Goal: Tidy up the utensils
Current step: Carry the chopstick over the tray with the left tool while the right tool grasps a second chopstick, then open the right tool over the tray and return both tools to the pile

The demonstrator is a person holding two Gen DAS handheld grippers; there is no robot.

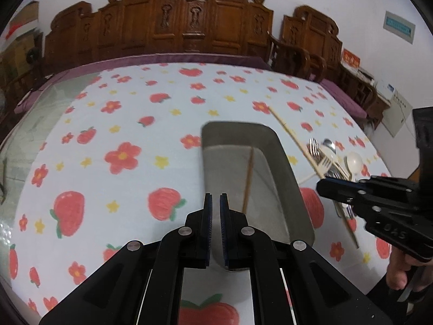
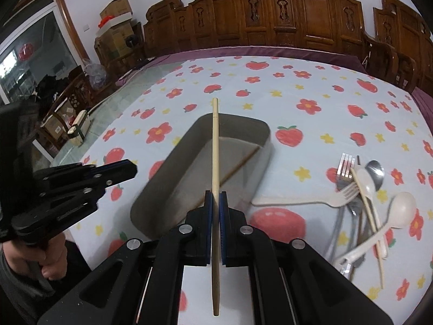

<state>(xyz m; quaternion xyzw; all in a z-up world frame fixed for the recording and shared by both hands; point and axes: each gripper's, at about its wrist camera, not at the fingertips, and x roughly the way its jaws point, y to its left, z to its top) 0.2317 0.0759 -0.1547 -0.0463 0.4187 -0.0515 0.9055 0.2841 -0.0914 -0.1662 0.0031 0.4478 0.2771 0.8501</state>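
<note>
Right tool (image 2: pixel 216 199): clamped on a pale chopstick (image 2: pixel 215 146) above the grey tray (image 2: pixel 159 189).
Left tool (image 1: pixel 216 201): together, empty.
Utensil pile (image 2: pixel 362 189): tabletop, tray's 3 o'clock.

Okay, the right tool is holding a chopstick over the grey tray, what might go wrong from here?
1. The chopstick is pinched by the right tool near one end, so it may pivot or slip.
2. It might land across the tray rim rather than beside the one already inside.
</note>
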